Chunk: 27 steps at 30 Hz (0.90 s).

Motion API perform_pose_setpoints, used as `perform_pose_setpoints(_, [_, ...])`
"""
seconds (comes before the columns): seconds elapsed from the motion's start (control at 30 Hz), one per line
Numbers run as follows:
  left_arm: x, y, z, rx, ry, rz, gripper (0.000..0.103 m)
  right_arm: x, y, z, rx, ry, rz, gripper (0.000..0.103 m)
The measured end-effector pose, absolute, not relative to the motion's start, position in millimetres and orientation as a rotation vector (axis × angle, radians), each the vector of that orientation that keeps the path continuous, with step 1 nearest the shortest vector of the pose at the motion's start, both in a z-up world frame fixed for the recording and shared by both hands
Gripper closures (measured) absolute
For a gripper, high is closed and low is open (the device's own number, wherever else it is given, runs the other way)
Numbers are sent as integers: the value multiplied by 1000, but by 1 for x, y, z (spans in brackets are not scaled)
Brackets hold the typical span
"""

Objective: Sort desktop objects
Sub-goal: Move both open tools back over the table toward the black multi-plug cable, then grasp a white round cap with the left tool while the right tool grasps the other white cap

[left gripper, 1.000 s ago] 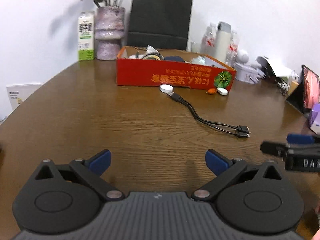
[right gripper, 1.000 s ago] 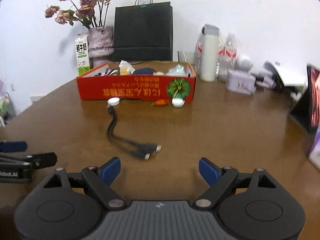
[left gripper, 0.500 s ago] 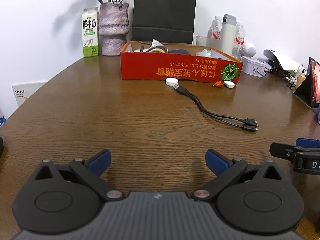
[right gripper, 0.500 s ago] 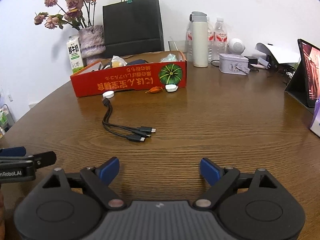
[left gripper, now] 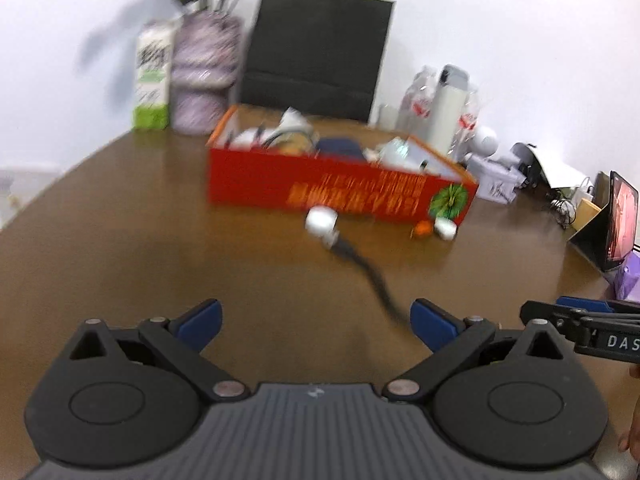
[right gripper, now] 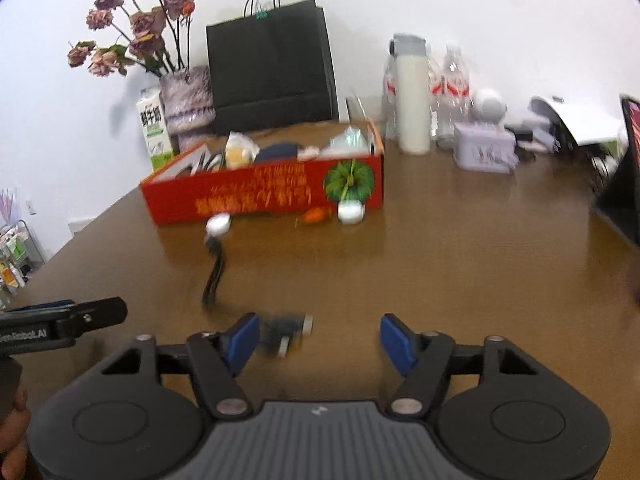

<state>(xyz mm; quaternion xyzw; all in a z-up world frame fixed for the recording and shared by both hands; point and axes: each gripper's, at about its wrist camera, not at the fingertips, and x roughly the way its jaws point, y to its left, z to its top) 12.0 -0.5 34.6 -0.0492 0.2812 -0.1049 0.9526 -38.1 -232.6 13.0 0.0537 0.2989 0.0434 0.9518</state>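
Your right gripper (right gripper: 316, 338) has moved forward, its blue jaws spread wide and empty; the black charging cable's plug ends (right gripper: 286, 330) now lie just inside its left finger. Your left gripper (left gripper: 316, 320) is equally released. The red cardboard box (right gripper: 268, 192) sits at twelve o'clock on the brown wooden table (right gripper: 460, 264). A cable pickup looks imminent.

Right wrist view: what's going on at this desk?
A person holds two grippers, both open and empty. The right gripper is low over the table, its fingers near the plug ends of the black cable. The cable, an orange item and a white puck lie in front of the red box, not yet sorted. The left gripper hangs alongside.
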Motion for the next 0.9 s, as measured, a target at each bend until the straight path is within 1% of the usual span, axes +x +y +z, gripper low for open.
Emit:
perform_pose_setpoints(0.03, [26,-4,38,-87,556,-220,1,-28,-233,15,100,602,87,37])
perform_pose_setpoints(0.1, [58,-11,43,-74,547,-214,11,-2,-233,18,84,602,83,37])
perform_pose_setpoints(0.13, [76,-14,44,-71,556,-221,21,11,-233,19,73,605,89,40])
perform_pose_setpoints(0.17, [93,-17,43,-66,570,-226,28,24,-233,19,64,605,91,41])
perform_pose_setpoints(0.2, [110,-20,40,-68,590,-233,29,39,-232,19,56,607,96,41])
perform_pose_setpoints(0.3, [146,-28,27,-77,654,-240,37,79,-230,14,19,625,109,45])
perform_pose_setpoints(0.33, [153,-30,22,-79,670,-242,44,91,-230,12,11,630,97,49])
perform_pose_setpoints(0.37, [159,-32,17,-81,685,-243,51,102,-231,9,2,639,85,49])
perform_pose_setpoints(0.4, [163,-33,13,-75,701,-247,56,113,-234,6,-4,653,73,51])
perform_pose_setpoints(0.47, [165,-36,9,-54,686,-239,60,133,-240,-2,8,688,52,57])
perform_pose_setpoints(0.5, [165,-37,8,-57,679,-234,64,141,-244,-5,20,705,53,58])
perform_pose_setpoints(0.53, [165,-37,6,-63,675,-238,74,146,-245,-8,19,711,56,59])
perform_pose_setpoints(0.63, [162,-33,6,-83,664,-244,74,154,-243,-15,5,692,54,59])
perform_pose_setpoints(0.67, [162,-31,6,-98,664,-238,74,156,-241,-16,5,684,61,62])
perform_pose_setpoints(0.7, [162,-29,7,-118,662,-230,74,155,-239,-16,1,677,65,75])
perform_pose_setpoints(0.73, [160,-25,9,-139,657,-223,74,154,-236,-17,-6,668,72,78])
perform_pose_setpoints(0.83, [146,-17,21,-189,612,-230,74,149,-229,-15,-26,662,72,78])
perform_pose_setpoints(0.9, [123,-10,35,-219,552,-217,74,137,-230,-8,-8,643,72,78])
